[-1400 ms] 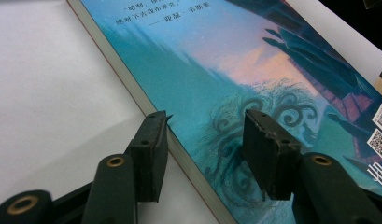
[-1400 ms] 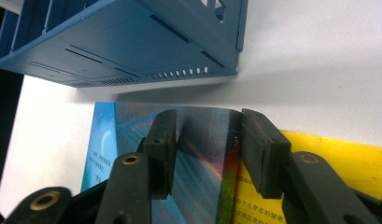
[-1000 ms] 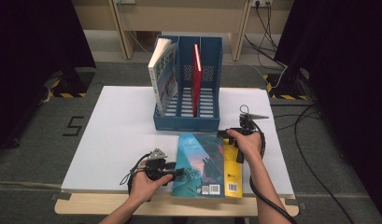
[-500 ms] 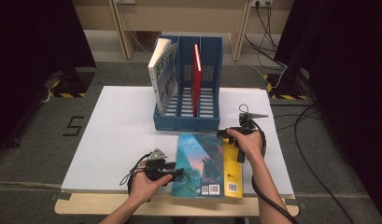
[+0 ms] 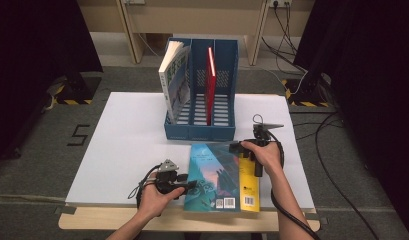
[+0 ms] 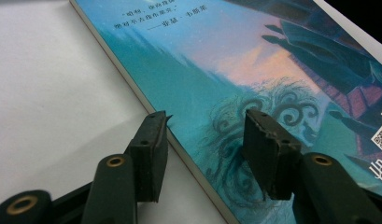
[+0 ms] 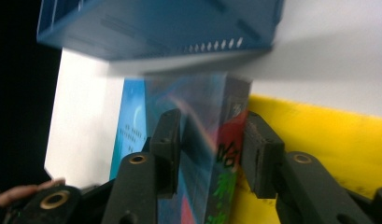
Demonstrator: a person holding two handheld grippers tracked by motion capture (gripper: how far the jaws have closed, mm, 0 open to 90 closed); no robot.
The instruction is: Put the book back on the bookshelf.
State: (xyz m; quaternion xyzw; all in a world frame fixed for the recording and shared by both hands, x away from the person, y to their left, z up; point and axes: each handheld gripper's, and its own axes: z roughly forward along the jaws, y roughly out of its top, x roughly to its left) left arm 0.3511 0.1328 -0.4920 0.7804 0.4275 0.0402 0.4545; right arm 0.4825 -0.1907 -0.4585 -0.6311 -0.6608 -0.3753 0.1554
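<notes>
The teal paperback book (image 5: 214, 175) lay flat at 6 o'clock on the white table (image 5: 122, 140), atop a yellow book (image 5: 249, 185). The left gripper (image 6: 205, 135) straddled its edge, jaws spread. The right gripper (image 7: 212, 144) had just been opening, the spine between its jaws. A square regrip would help before lifting. Chinese print and 2 barcodes showed, unreadable.
</notes>
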